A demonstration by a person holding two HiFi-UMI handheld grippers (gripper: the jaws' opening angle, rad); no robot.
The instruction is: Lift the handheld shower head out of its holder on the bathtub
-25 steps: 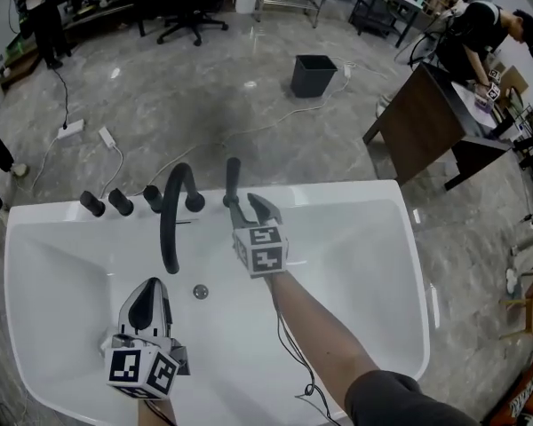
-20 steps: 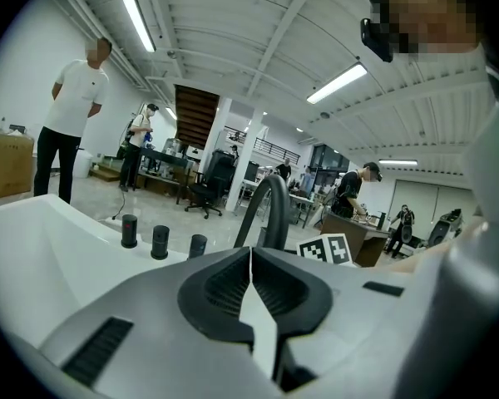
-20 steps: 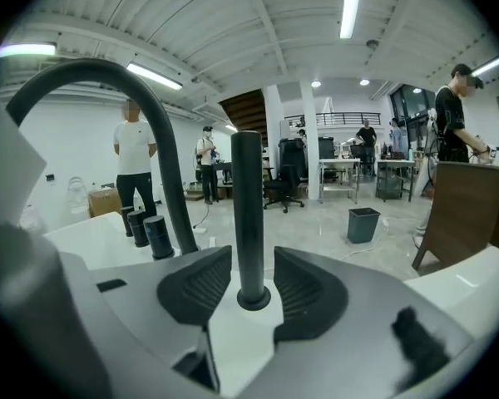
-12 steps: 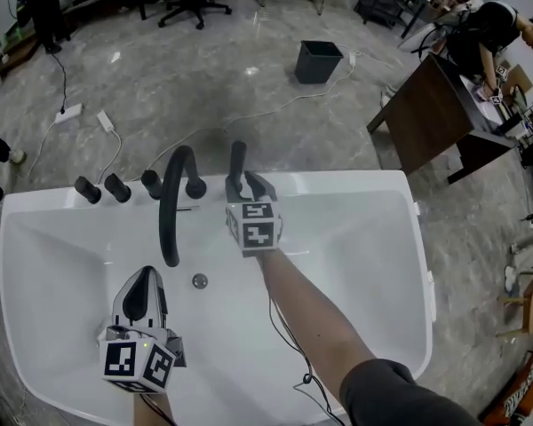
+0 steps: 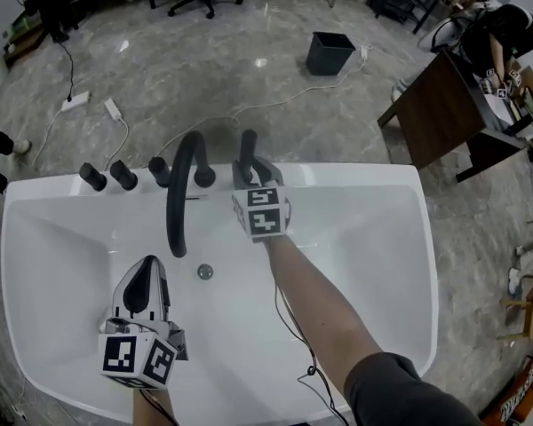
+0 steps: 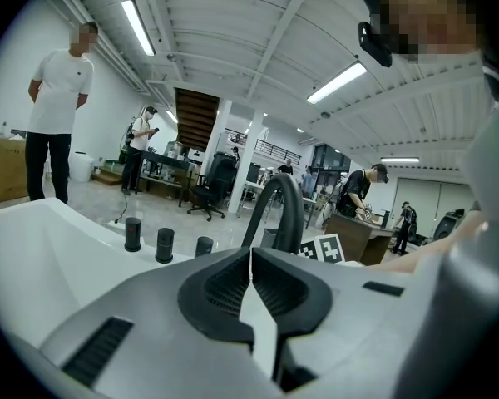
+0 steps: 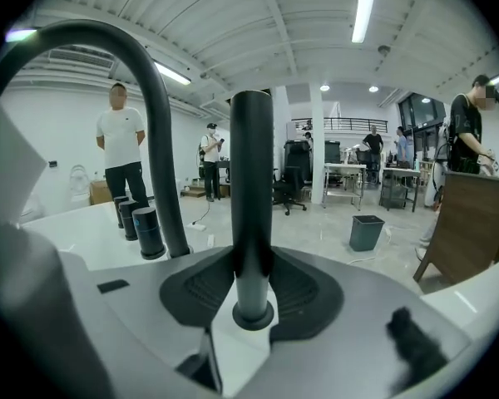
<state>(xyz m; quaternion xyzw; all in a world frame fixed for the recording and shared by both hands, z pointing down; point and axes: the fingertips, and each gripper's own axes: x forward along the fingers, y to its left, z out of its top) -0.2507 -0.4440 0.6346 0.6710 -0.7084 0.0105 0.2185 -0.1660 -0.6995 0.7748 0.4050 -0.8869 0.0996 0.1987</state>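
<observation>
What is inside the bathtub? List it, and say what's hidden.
Inside the bathtub: the round drain, the shut left gripper held over the basin, and a forearm reaching toward the far rim. The black spout overhangs it. The tub floor beneath gripper and forearm is covered.

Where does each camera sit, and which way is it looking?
Head view: on the person's head, looking steeply down into the bathtub; shows the left gripper, right gripper and right forearm.
Left gripper view: rides the left gripper, facing the spout and knobs over its own shut jaws.
Right gripper view: rides the right gripper, facing the shower head between its own closing jaws.
Shared: all three see the spout and knobs.
</observation>
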